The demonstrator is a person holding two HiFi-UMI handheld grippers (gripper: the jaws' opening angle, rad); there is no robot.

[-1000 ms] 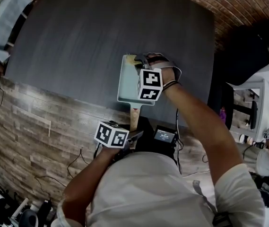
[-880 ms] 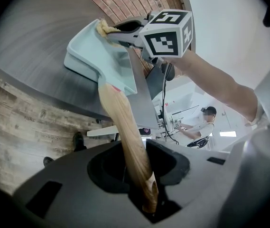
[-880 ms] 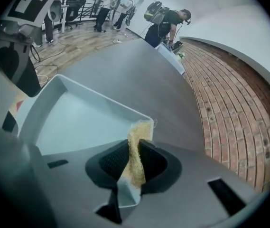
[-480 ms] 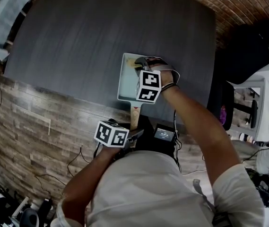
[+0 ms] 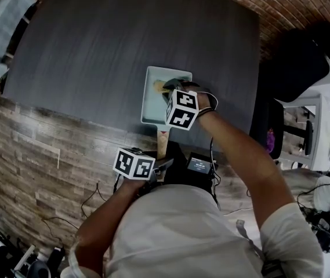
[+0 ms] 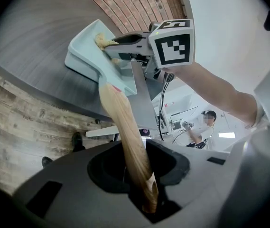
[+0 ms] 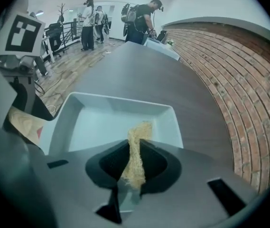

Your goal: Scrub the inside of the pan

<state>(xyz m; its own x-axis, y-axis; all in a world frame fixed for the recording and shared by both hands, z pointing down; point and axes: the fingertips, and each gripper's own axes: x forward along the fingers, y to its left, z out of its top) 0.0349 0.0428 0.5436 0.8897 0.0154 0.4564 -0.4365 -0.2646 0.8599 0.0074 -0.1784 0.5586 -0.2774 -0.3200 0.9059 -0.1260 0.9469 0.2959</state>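
A pale blue square pan [image 5: 152,104] rests on the dark grey table [image 5: 95,51], near its front edge. The pan's wooden handle [image 5: 162,143] sticks out past that edge. My left gripper [image 6: 142,184] is shut on the handle [image 6: 124,127], seen at lower centre in the head view [image 5: 162,165]. My right gripper [image 5: 167,88] reaches into the pan from the right, shut on a tan fibrous scrubber [image 5: 159,86]. In the right gripper view the scrubber [image 7: 137,148] hangs from the jaws [image 7: 134,175] onto the pan's floor [image 7: 101,122].
A brick wall [image 7: 229,89] runs along the table's far and right sides. A black chair [image 5: 295,62] stands to the right. Wood-pattern floor [image 5: 43,155] lies below the front edge. Several people [image 7: 139,15] stand far off past the table.
My right gripper has drawn the scrubber from the pan's far corner back toward the middle, nearer the handle. The left gripper has kept its hold on the handle.
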